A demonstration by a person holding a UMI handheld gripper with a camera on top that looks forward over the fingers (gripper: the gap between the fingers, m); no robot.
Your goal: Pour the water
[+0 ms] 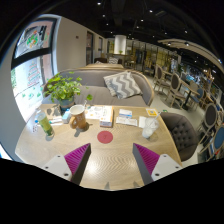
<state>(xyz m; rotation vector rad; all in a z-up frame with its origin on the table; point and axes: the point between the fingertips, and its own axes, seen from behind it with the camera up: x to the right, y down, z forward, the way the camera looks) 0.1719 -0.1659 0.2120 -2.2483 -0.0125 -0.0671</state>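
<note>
The gripper (pixel 110 160) is open and empty, with the upright kettle (pixel 77 117) well beyond its left finger.

Wooden table (pixel 110 150), grey sofa (pixel 100 82) with patterned cushion (pixel 123 85), armchair (pixel 183 130), ceiling spotlights (pixel 150 14)

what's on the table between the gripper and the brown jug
Mostly bare wooden table; a red coaster lies just ahead of the open gripper, right of the jug. Gripper view.
</note>
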